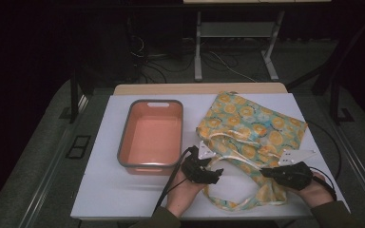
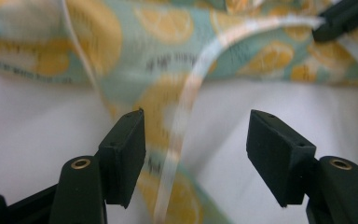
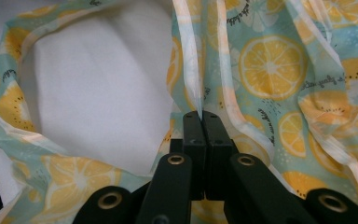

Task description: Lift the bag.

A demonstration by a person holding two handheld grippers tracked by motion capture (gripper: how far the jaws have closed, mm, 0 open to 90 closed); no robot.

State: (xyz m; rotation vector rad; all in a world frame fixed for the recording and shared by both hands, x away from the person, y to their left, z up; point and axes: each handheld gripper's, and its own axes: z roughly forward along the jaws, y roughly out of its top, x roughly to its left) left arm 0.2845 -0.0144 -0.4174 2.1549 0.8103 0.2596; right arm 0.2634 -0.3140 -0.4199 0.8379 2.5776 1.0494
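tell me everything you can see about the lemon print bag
The bag is thin, soft cloth, pale teal with orange-yellow citrus slices and pale trim. It lies flat and rumpled on the white table, right of the orange tub, its loop handles trailing toward the person. The right gripper is shut on a fold of its trim. The left gripper stands open with a handle strip between its jaws, not pinched.
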